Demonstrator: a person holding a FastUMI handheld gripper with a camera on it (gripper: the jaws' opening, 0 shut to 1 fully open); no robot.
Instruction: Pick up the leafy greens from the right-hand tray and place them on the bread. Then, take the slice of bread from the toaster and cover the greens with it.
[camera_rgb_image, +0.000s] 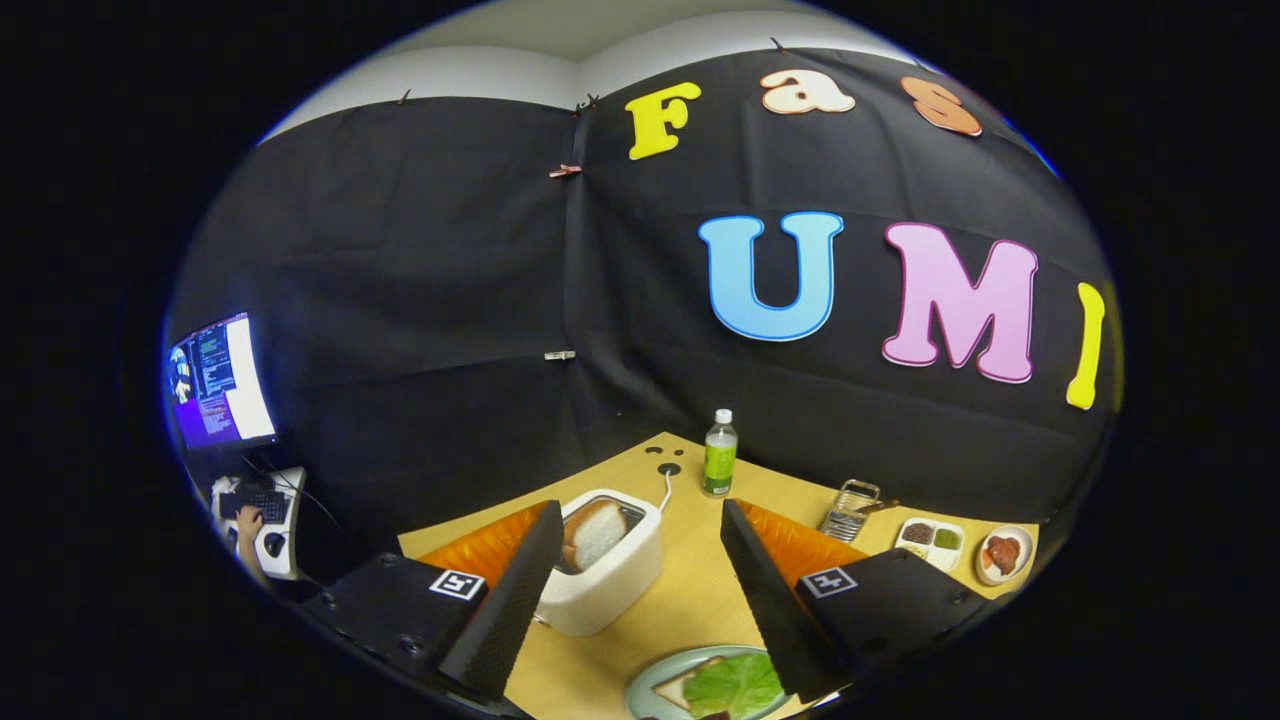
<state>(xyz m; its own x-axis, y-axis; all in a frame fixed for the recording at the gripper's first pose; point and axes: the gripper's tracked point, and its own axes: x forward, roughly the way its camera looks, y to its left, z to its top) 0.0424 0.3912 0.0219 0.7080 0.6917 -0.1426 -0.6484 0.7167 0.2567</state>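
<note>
Currently the claw (640, 570) gapes wide, empty, flanking the toaster (603, 580)

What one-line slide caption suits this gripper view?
Open hand-held gripper faces toaster holding bread slice; leafy greens already on plated bread.

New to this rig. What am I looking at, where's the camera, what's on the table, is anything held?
There is no robot arm: a person carries a handheld two-finger gripper, and the fisheye camera rides on it, looking forward along its fingers. The fingers are spread wide and hold nothing. On the wooden table, between and just ahead of the fingers, a white toaster holds a bread slice. Nearest the camera, a plate carries bread topped with leafy greens. Beyond stand a bottle, a divided tray and a small bowl.
</note>
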